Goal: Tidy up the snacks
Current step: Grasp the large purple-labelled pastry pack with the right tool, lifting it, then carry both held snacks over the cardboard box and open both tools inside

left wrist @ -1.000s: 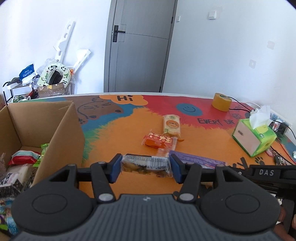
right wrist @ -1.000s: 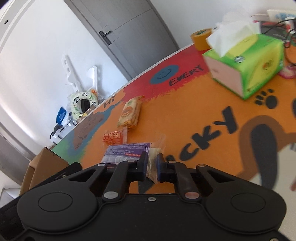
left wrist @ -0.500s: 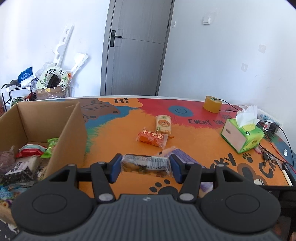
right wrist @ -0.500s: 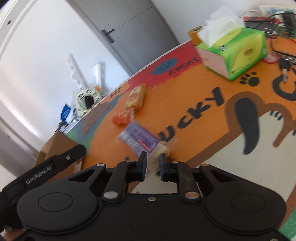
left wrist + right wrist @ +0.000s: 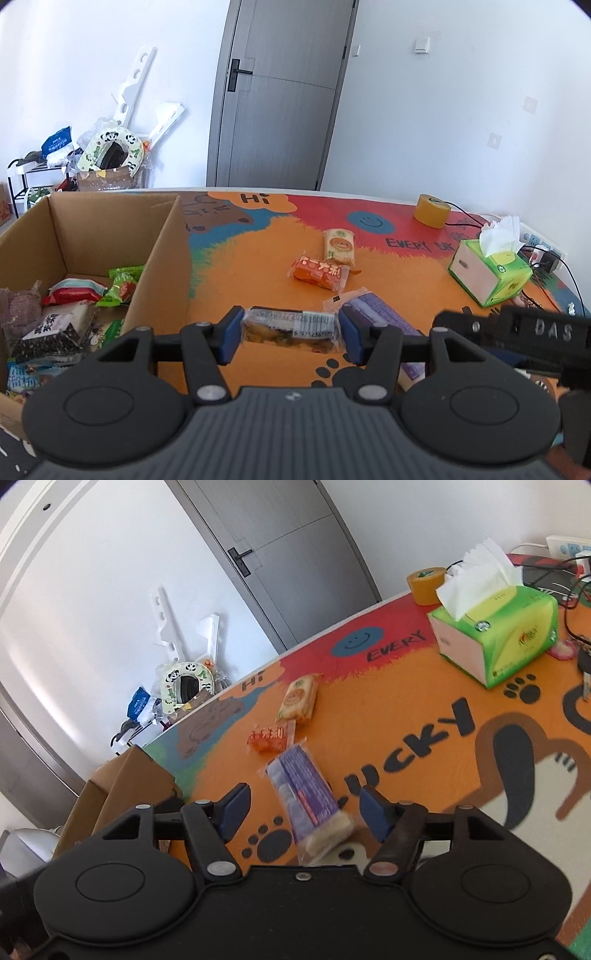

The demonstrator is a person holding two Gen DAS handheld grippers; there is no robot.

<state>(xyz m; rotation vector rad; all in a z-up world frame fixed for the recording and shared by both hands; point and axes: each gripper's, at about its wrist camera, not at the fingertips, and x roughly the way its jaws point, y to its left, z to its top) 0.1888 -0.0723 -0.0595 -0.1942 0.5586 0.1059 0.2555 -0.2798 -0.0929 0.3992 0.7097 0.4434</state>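
Right gripper (image 5: 304, 810) released the purple packet (image 5: 306, 801) (cardboard box (image 5: 162, 266) holds snacks).

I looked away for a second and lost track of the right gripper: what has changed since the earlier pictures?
The right gripper has let go: its jaws, shut on the purple snack pack a second ago, now stand wide open with the pack lying loose on the table mat. The left gripper still holds the barcoded snack bar. The orange packet, the biscuit pack and the tissue box stayed put.

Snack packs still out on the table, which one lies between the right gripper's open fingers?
The purple-wrapped pack; the orange one and the beige biscuit pack lie farther off.
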